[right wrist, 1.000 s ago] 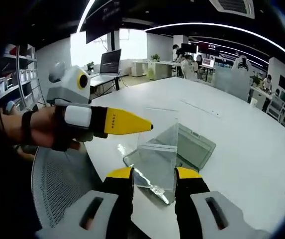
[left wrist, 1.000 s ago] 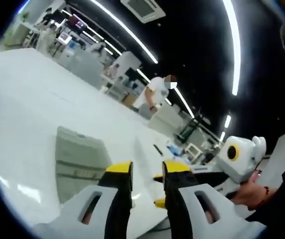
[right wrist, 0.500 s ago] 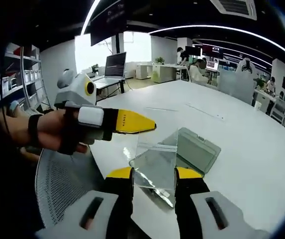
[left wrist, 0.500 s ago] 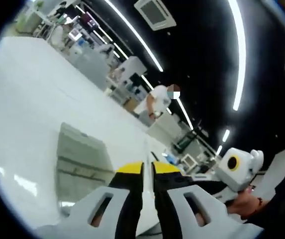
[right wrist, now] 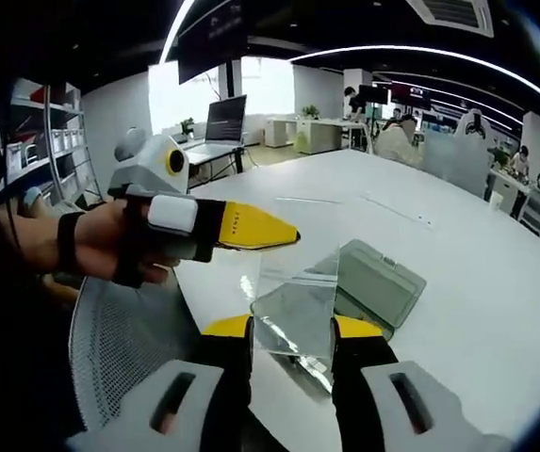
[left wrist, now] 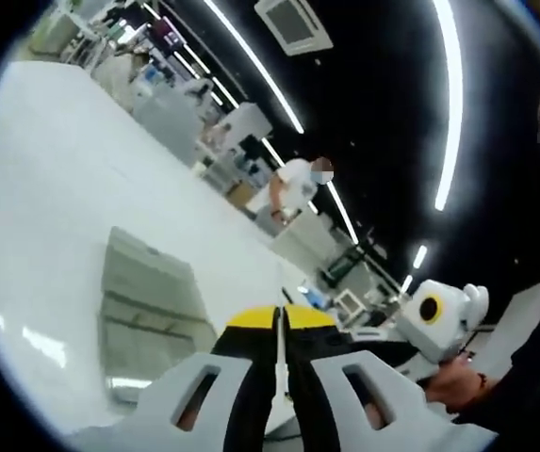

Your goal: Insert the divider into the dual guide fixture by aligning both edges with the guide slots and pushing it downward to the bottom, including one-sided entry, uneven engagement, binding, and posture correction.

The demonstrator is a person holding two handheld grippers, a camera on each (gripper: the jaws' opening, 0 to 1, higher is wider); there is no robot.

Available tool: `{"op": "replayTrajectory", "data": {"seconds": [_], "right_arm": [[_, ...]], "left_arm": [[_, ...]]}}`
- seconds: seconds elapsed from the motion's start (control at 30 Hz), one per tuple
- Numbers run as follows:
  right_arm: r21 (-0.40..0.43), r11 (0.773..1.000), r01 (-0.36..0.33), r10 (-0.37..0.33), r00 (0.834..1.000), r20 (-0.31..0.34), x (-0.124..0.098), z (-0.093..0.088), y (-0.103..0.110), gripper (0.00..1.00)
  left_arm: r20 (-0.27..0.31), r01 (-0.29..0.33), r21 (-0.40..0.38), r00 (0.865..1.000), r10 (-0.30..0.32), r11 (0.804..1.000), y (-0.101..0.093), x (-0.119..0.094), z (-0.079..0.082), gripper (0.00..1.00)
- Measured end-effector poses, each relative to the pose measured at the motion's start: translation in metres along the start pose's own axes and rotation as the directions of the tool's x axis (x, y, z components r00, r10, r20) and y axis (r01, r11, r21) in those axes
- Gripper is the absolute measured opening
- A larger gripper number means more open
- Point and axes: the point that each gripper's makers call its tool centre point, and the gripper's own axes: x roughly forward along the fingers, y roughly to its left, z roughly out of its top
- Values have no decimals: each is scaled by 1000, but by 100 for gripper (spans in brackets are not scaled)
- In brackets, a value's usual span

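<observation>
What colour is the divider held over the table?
Clear, see-through divider; best seen in the right gripper view.

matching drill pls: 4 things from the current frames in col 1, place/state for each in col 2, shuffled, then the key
Column 1
1. divider
2. guide fixture
3. left claw
4. mesh chair

Column 2
A. lying flat on the white table
B. clear sheet standing upright between the right claw jaws
C. beside the table edge, below the hand
D. jaws closed at the sheet's near upper edge

Pairs: 1-B, 2-A, 3-D, 4-C
</observation>
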Motion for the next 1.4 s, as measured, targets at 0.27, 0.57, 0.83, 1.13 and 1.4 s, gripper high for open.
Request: {"op": "replayTrajectory", "data": {"seconds": [0.27, 0.57, 0.83, 1.13, 1.4], "right_arm": [[31, 999, -12, 11, 1000, 20, 1, 2, -4, 29], [96, 993, -70, 64, 996, 69, 0, 8, -5, 29], [148, 972, -181, 163, 979, 125, -4, 10, 0, 27], [257, 920, -295, 229, 939, 257, -12, 27, 10, 24], [352, 856, -377, 246, 898, 364, -20, 44, 8, 19]], "left_arm": [[-5, 14, 33, 1000, -14, 999, 0, -2, 6, 0], [-27, 43, 78, 999, -41, 996, -2, -8, 8, 0], [-55, 81, 68, 995, -77, 994, -6, -13, 8, 0], [-67, 114, 6, 991, -114, 993, -8, -15, 5, 0], [-58, 162, -44, 985, -164, 986, -13, -20, 4, 0]]}}
